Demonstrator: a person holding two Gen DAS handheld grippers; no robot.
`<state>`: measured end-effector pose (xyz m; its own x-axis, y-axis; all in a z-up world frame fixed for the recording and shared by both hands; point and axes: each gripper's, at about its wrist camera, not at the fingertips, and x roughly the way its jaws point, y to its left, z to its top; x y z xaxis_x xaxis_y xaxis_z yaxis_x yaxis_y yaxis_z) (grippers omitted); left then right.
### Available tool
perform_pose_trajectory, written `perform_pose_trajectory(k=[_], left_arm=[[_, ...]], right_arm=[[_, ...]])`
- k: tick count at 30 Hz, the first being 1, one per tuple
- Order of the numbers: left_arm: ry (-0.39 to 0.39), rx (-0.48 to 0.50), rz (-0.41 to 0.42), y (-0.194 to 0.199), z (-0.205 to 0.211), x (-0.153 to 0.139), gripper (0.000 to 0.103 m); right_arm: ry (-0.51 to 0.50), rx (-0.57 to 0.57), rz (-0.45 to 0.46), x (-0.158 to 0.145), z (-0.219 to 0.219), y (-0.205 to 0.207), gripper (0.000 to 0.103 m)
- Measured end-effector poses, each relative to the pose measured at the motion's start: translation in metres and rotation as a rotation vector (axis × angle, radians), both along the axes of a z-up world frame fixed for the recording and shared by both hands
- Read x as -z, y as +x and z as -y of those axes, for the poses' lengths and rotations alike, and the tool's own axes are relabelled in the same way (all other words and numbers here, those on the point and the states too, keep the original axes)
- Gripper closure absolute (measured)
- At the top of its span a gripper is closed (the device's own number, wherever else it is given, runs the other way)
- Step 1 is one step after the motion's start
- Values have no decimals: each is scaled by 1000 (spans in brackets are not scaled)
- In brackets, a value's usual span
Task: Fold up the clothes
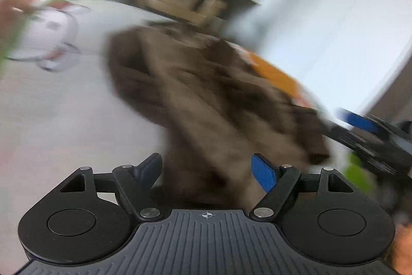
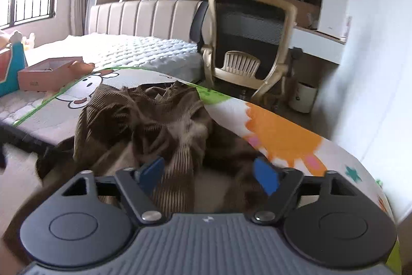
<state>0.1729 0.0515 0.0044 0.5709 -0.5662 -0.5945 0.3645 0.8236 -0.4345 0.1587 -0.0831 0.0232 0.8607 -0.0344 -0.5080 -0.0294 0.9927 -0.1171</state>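
A brown ribbed corduroy garment (image 2: 144, 120) lies crumpled in a loose heap on a white play mat printed with a cartoon cow and an orange sun (image 2: 280, 135), spread over the near end of the bed; its near part spills toward both cameras and seems to hang over the mat's near edge. It is not folded as it lies — bunched, with ridges and hollows and no flat panel showing. The right gripper (image 2: 208, 175) stands with its blue-padded fingers wide apart, cloth lying between and under them but nothing pinched. The left gripper (image 1: 207, 172) likewise shows its fingers spread, the brown cloth running up between them; that view is smeared with motion blur, so I cannot tell whether any fabric is caught. The corduroy looks thick, soft and limp — fairly weighty for cloth, grippy rather than slippery, and sure to sag from any single hold. A hem, waistband or seam edge would give the firmest bite, taken well apart by the two grippers so the cloth spreads flat.
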Motion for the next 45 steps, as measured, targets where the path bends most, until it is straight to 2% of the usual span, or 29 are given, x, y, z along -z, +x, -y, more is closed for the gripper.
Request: perform_pose_trajectory(k=[3,7,12,14,18,22,25,27,29,31,33,36,39,42,43,45], left_arm=[[-2,87,45,-13,21,-8,15],[22,93,73,-20,13,-21,13],[114,-48,96,-9,-13,-26,16],[121,-100,70,1,-18,-22,19],[118,-139,39,13,-18,-14,22],[133,-153,38,19,-15,-8,21],[145,-168,49,25,-22,-9,21],[162,-190,49,37,-28,-11,25],[182,-214,45,52,-34,-13,37],[198,-229,30,70,-35,-10,36],[195,-214,25,86,-26,-5,30],[211,-232,75,96,-13,-3,26],[188,-240,75,92,-23,-3,27],[164,-245,67,87,-37,-3,27],[156,-246,64,85,-42,-3,27],[140,-249,59,81,-51,-3,27]], right_arm=[[93,15,-74,13,-6,42,28],[212,41,-140,40,-10,70,28],[275,25,-162,50,-5,76,18],[300,25,-172,52,-1,81,17],[362,26,-187,55,8,84,8],[301,81,-150,52,6,80,15],[217,63,-115,43,-2,74,16],[152,46,-88,36,-4,69,15],[99,51,-58,31,-2,65,15],[86,85,-43,31,5,65,14],[106,113,-35,34,14,65,14],[118,153,-10,37,23,64,14],[72,175,23,33,27,55,14],[-33,186,36,33,36,48,15],[-40,185,19,35,40,49,16],[-23,184,-22,39,51,54,32]])
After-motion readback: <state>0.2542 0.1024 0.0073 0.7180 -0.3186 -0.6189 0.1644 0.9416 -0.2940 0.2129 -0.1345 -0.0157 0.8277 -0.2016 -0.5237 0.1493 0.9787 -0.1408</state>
